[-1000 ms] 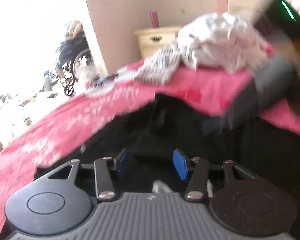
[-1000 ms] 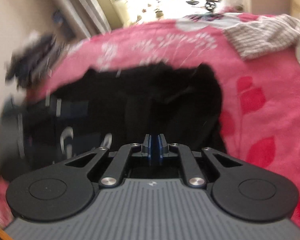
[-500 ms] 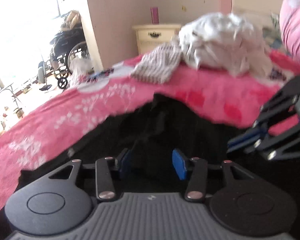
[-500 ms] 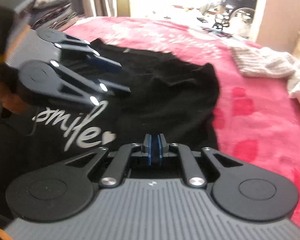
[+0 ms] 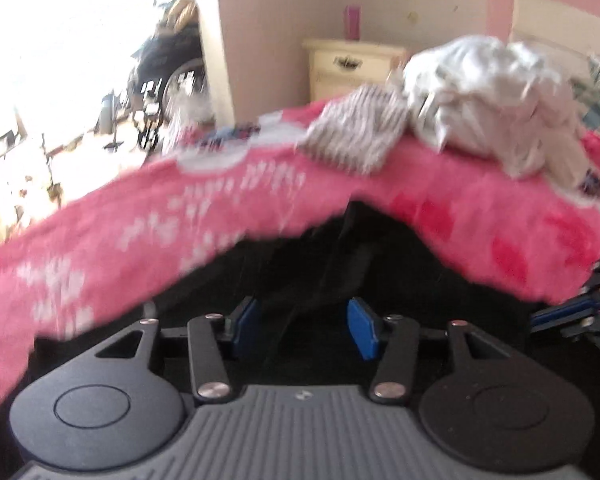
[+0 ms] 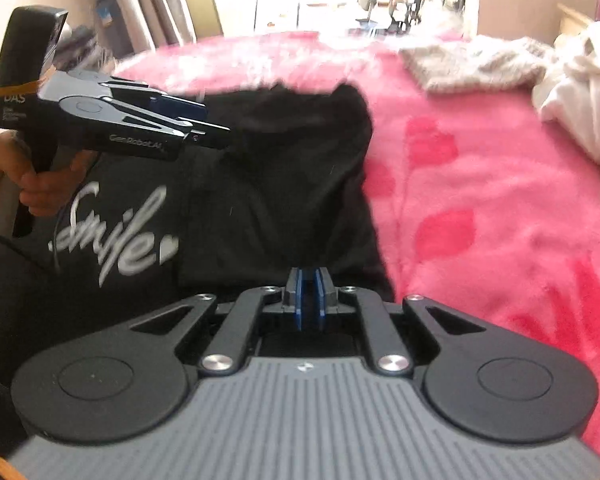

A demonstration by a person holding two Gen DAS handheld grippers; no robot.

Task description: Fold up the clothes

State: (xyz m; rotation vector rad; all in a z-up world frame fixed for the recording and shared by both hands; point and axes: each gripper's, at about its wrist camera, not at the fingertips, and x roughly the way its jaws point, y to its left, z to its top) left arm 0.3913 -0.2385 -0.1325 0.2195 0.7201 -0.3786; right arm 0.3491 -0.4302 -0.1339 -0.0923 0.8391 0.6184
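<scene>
Shirt [image 6: 268, 184] spread beneath both tools, left tool [image 5: 304, 322] opening.

Soft cloth all over, hard plastic up front.

The black T-shirt [image 6: 276, 200] is matt, limp cloth with a smooth pale print; the pink blanket [image 6: 500, 200] under it looks fuzzy and plush. The right gripper [image 6: 309, 300] shows matt black plastic, ribbed grey casing, shiny metal rivets. The nightstand [image 5: 350, 64] looks like painted cream wood.
</scene>
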